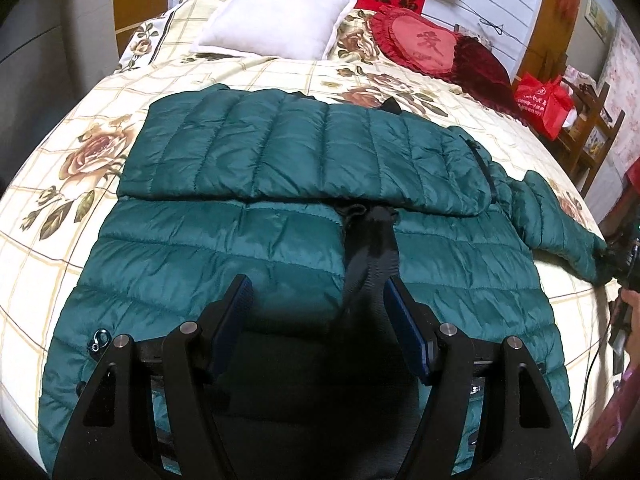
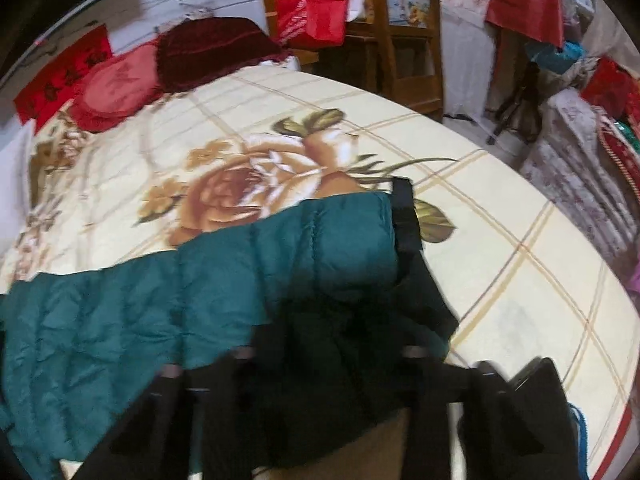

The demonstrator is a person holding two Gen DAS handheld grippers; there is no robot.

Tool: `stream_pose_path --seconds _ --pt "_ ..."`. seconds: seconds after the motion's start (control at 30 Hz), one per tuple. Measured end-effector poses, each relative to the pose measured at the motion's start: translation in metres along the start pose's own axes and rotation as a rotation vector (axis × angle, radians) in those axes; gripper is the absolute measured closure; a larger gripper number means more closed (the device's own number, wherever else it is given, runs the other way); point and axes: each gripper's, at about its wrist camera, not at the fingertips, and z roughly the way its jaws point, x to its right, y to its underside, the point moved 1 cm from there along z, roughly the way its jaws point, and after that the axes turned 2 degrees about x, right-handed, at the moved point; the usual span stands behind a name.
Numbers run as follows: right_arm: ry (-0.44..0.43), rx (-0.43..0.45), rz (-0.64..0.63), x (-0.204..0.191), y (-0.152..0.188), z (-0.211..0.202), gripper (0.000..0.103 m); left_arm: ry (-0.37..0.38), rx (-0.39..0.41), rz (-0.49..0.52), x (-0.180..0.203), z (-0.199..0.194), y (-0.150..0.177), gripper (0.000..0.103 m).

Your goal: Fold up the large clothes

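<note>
The teal puffer jacket (image 1: 304,184) lies crosswise on the bed (image 1: 60,236), its outstretched sleeve (image 2: 320,248) pinched at the cuff by the right gripper (image 2: 340,360), while the left gripper (image 1: 318,308) hovers spread over the collar.

The jacket (image 1: 280,184) lies spread across the bed (image 1: 52,240), one half folded over onto the other, a sleeve (image 1: 560,224) trailing off to the right. Behind it at the head of the bed sit a pillow (image 1: 276,16) on the left and a heart cushion (image 1: 424,40) on the right. Right of the bed stands a shelf (image 2: 408,40) with a bag (image 2: 316,12) against it.
</note>
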Motion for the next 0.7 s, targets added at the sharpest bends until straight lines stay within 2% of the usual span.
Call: stream_pose_path --seconds 0.13,0.37,0.6,0.7 --pt "-0.080 0.067 -0.022 -0.015 -0.003 -0.036 0.089 -0.012 0.017 0.011 -0.003 -0.007 -0.001 0.035" --pt "-0.258 0.170 -0.159 -0.080 0.001 -0.117 0.090 -0.039 0.036 0.012 -0.013 -0.016 -0.004 0.035" --pt "-0.432 0.169 -0.297 -0.170 0.022 -0.171 0.091 -0.046 0.045 -0.003 -0.025 -0.024 -0.007 0.035" --pt "-0.527 0.145 -0.342 -0.215 0.034 -0.186 0.099 -0.053 0.050 -0.011 -0.034 -0.026 -0.008 0.035"
